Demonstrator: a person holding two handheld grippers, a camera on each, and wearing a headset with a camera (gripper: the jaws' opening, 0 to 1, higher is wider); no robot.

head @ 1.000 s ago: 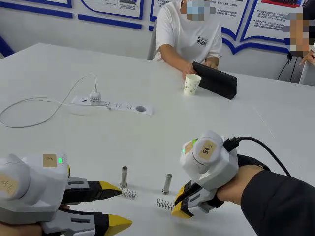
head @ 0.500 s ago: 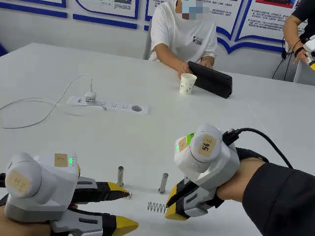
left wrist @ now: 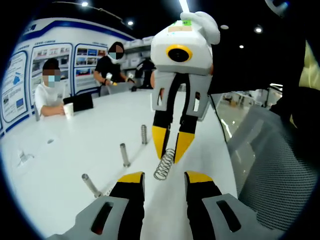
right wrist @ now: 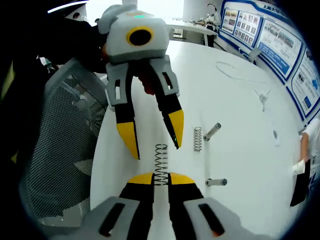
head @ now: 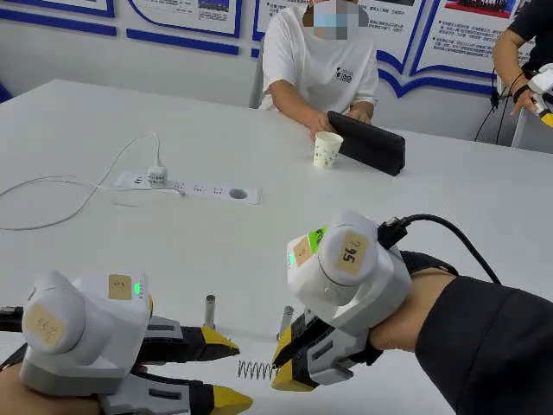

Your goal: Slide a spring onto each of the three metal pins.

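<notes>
Spring (right wrist: 160, 165) is clamped by one end in my right gripper (right wrist: 161, 179), held level, low over the white table (head: 259, 130) near an upright pin (left wrist: 124, 155). My left gripper (left wrist: 165, 176) stands released, jaws apart, facing it. Right gripper's handwritten tag reads roughly "56"; the left's is illegible.

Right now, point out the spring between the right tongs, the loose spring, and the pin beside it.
held spring (right wrist: 160, 161), right gripper view, middle coils.
loose spring (right wrist: 198, 138), right gripper view, middle coils.
pin (right wrist: 212, 131), right gripper view, mid-shaft.
</notes>
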